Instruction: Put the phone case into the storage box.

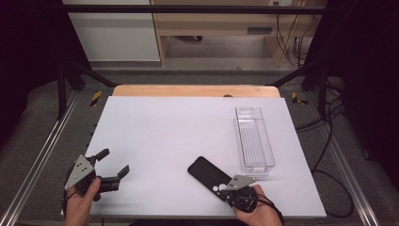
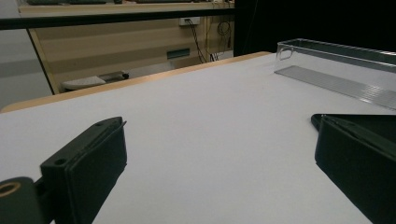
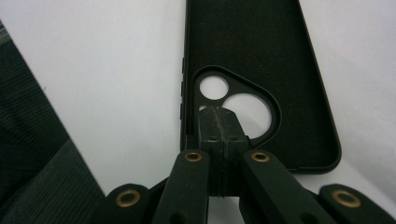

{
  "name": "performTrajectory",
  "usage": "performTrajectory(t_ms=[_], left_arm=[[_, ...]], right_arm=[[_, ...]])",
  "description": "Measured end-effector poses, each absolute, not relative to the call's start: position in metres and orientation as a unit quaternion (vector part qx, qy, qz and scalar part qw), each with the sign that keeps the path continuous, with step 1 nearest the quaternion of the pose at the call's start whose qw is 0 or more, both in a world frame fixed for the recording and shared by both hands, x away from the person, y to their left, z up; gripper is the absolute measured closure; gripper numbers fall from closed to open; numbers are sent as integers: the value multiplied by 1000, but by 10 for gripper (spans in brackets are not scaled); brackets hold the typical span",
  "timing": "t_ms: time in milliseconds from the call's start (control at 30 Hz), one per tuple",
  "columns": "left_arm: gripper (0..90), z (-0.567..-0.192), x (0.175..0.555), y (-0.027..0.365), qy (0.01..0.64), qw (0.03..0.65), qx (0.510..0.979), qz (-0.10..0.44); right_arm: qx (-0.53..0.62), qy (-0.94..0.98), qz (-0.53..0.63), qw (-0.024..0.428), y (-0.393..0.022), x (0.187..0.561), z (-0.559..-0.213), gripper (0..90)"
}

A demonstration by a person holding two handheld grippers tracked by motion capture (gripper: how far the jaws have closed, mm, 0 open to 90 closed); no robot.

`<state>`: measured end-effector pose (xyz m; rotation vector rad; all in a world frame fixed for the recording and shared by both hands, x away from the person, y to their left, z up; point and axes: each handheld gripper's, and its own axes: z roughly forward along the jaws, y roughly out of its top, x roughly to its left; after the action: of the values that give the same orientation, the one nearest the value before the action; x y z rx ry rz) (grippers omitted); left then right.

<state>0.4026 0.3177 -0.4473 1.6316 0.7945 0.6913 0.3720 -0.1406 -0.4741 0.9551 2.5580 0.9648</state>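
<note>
On the white table | clear plastic tray is seen lying lengthwise at the right | black phone case is laid inside-up near the front edge, just beside the tray | left gripper is held with jaws wide apart, nothing between | right gripper is closed, jaws pressed together over the case's camera cutout; whether the rim is pinched cannot be told.

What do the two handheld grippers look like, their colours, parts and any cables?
Both are black. The left gripper has two flat, block-like jaws on hinged links and a grey three-cornered plate with small holes on top. The right gripper carries the same kind of plate; its linkage shows brass-coloured pivot rings. A thin black cable trails from it. No sleeves are visible on the forearms.
</note>
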Motion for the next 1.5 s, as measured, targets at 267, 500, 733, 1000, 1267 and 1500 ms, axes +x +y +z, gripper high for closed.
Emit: performTrajectory(t_ms=[267,500,733,1000,1267,1500], left_arm=[[24,-447,402,317,337,564,694,294],[24,-447,401,318,340,568,688,297],[23,-446,399,316,336,572,687,297],[23,-446,394,307,324,575,691,295],[22,-446,392,305,320,573,695,294],[23,-445,393,296,307,571,703,292]], right_arm=[[327,869,345,135,-145,365,-477,900],[329,829,425,154,-154,364,-466,693],[337,816,430,192,-152,370,-463,222],[363,828,398,157,-150,382,-475,79],[368,841,364,158,-144,386,-484,67],[370,848,349,150,-141,389,-489,44]])
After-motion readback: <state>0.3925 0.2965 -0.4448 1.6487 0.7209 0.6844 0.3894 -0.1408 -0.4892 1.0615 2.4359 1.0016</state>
